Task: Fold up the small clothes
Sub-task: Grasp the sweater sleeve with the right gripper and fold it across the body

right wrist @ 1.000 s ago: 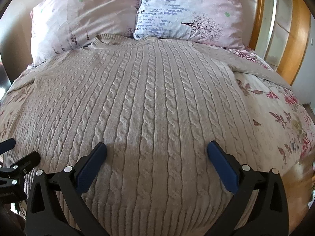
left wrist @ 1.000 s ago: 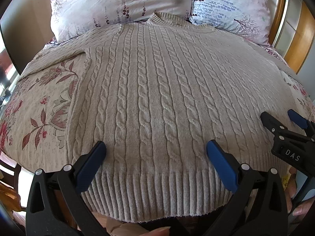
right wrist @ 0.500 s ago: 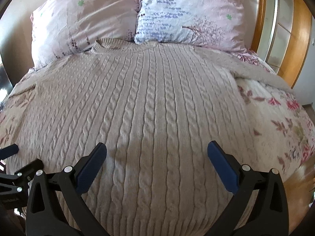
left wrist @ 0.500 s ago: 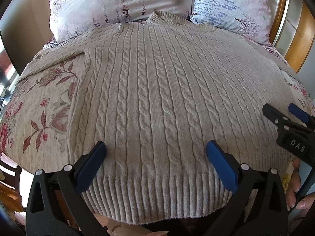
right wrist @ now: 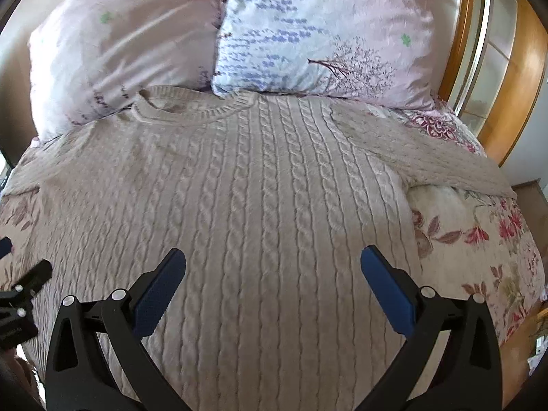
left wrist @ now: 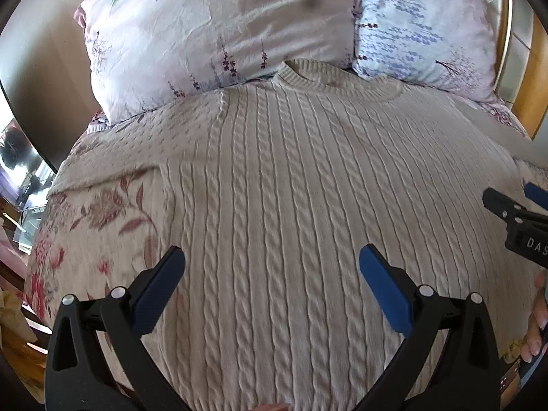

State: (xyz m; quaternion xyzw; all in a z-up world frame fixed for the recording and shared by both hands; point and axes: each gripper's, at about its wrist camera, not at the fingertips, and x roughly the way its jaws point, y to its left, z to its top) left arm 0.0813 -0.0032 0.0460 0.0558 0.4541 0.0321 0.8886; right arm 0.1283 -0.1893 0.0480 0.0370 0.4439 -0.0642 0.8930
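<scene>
Floral bedspread, two pillows at head. Beige cable-knit sweater flat, sleeves spread. Left gripper, right gripper wide open, empty, over body. Suggest pinching sleeve first, folding inward evenly.

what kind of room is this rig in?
Most likely a bedroom: a cable-knit sweater lies spread flat on a floral bedspread, two pillows stand at its collar end, and a wooden headboard shows behind them.

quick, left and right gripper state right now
left gripper: open, holding nothing, over the sweater.
right gripper: open, holding nothing.
</scene>
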